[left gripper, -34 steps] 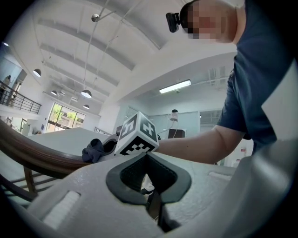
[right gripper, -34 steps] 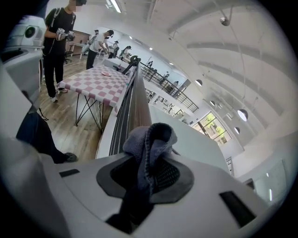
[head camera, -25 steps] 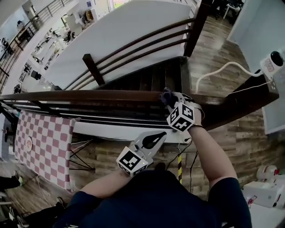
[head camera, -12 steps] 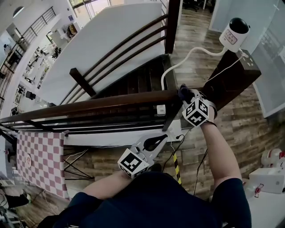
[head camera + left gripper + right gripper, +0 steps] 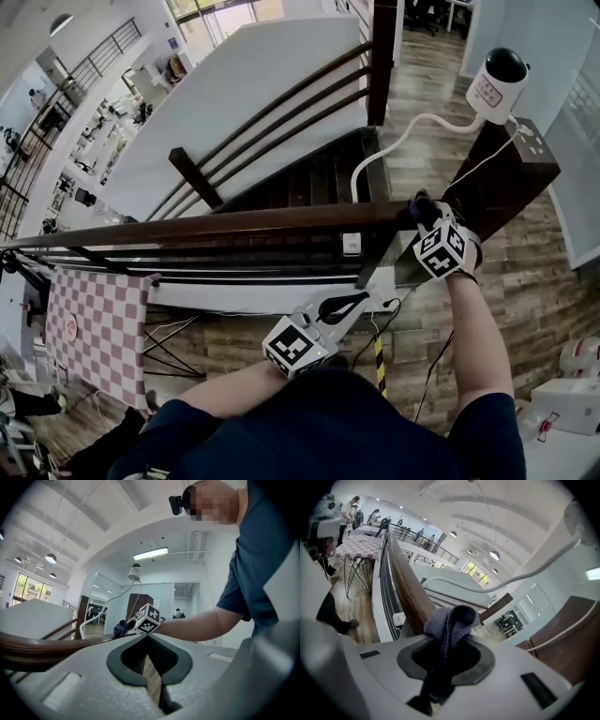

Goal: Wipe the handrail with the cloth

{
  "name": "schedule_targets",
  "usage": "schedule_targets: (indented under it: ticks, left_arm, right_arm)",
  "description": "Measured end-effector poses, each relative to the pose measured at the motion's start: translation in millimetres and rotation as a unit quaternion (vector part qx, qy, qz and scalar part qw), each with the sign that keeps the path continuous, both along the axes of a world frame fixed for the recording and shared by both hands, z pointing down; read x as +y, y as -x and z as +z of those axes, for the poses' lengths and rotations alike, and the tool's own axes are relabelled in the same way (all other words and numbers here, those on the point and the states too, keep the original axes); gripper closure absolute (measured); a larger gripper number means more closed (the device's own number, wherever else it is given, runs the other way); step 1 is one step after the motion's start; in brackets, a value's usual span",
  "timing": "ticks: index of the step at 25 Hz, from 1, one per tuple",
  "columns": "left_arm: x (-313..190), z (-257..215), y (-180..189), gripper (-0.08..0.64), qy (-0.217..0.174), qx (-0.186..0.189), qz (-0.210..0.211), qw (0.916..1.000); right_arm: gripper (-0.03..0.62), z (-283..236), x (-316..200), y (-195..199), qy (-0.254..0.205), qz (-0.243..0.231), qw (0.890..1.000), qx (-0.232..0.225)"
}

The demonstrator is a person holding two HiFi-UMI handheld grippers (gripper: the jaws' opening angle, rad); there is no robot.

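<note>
Cloth (image 5: 449, 620), dark blue and bunched, sits clamped between the closed jaws of the right gripper (image 5: 424, 217) and lies against the brown wooden handrail (image 5: 234, 225) near its right end, beside a dark post (image 5: 506, 164). The left gripper (image 5: 360, 301) hangs lower, apart from the rail, jaws together with nothing between them. A red-checked table (image 5: 94, 319) stands below at left.

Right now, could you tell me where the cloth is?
The cloth is clamped in the right gripper, against the handrail at the head view's right, beside the dark post.
</note>
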State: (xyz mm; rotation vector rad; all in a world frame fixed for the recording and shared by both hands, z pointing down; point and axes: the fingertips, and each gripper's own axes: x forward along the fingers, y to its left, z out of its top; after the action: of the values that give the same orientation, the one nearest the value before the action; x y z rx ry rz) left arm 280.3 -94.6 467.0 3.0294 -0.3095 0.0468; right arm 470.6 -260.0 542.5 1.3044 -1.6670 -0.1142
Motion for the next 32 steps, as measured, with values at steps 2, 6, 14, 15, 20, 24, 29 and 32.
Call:
schedule_targets:
  ticks: [2,6,14,15,20,24,29,32]
  left_arm:
    - [-3.4,-4.5,4.2,0.564,-0.007,0.001,-0.003,1.0]
    - [-17.7,-18.0,24.7,0.564,-0.019,0.009,-0.025,0.9995]
    - [-38.2,-40.8,89.7,0.564,-0.045,0.019,-0.062,0.9969]
    - [-41.0,-44.0,100.5,0.563,-0.046,0.021,-0.068,0.9964]
    - [-54.8,-54.7,153.6,0.564,-0.064,0.026,-0.095,0.9931]
    - [-63.4,-42.1,192.6,0.565,-0.063,0.015,-0.113,0.9914]
    - [-64.5,-30.9,219.9,0.564,-0.059,0.01,-0.111,0.9921]
    - [-57.0,-23.3,226.6,0.565,-0.055,0.003,-0.096,0.9938]
  right_arm:
    - [0.502,0.2,0.2,3.7,-0.001,0.0,1.0,0.004]
    - [0.501,-2.8,-2.4,34.3,-0.005,-0.016,1.0,-0.018]
    - [0.502,-5.0,3.1,150.0,-0.005,-0.078,0.995,-0.061]
    - [0.502,-6.7,5.0,165.6,-0.006,-0.085,0.994,-0.065]
    - [0.502,-21.3,14.1,237.7,-0.016,-0.12,0.989,-0.088]
    - [0.502,-24.0,30.6,293.6,-0.021,-0.144,0.983,-0.115]
    - [0.501,-28.2,52.5,344.7,-0.028,-0.161,0.974,-0.158]
    - [0.501,-37.2,71.7,364.9,-0.04,-0.168,0.969,-0.175]
